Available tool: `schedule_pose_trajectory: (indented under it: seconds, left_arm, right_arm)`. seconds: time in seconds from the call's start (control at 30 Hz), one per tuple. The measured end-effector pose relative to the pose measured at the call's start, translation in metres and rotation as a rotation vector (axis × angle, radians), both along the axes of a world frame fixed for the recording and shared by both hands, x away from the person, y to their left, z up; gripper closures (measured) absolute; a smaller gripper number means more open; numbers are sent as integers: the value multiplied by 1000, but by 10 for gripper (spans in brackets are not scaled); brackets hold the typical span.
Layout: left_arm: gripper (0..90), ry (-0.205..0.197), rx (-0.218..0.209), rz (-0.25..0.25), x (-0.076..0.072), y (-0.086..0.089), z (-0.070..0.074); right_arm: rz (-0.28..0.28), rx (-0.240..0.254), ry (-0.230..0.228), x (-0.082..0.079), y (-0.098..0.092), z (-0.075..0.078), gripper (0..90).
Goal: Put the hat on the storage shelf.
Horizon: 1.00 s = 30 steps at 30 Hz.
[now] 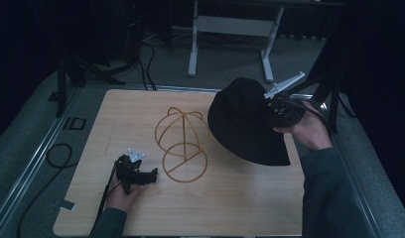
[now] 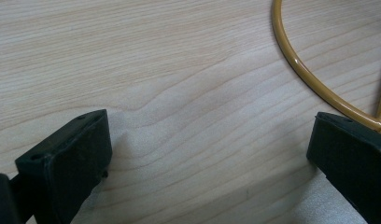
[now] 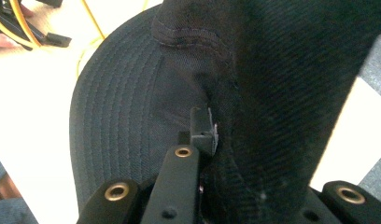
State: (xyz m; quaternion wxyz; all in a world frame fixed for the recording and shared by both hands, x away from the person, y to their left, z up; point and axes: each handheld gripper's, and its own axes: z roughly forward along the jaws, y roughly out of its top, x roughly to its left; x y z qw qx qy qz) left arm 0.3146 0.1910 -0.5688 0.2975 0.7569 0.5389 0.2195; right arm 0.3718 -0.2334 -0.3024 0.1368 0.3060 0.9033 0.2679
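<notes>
My right tongs [image 1: 274, 110] are clamped on the black hat [image 1: 245, 121], pinching a fold of cloth where the crown meets the brim, and I have it lifted over the right part of the counter [image 1: 240, 208], hanging tilted with the brim lowest. In the right gripper view the cloth bunches tight between the jaws, so the grip looks firm to me. My left tongs [image 1: 150, 174] rest low on the wood with the jaws wide apart and nothing between them, just beside the base ring of the yellow wire stand [image 1: 183, 144]; one jaw sits almost against that ring in the left gripper view. As I judge it, the pick-up is done and the carry is under way. What remains is to bring the hat across, lower its crown over the wire dome, let go, and perhaps steady the stand with my left.
</notes>
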Motion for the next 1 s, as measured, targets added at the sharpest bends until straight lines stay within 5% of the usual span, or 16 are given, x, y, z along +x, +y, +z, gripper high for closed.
schedule_pose_trajectory:
  seconds: [1.0]
  left_arm:
    - [3,-1,1,0,0,0,0]
  right_arm:
    - [39,99,-53,-6,10,28,879]
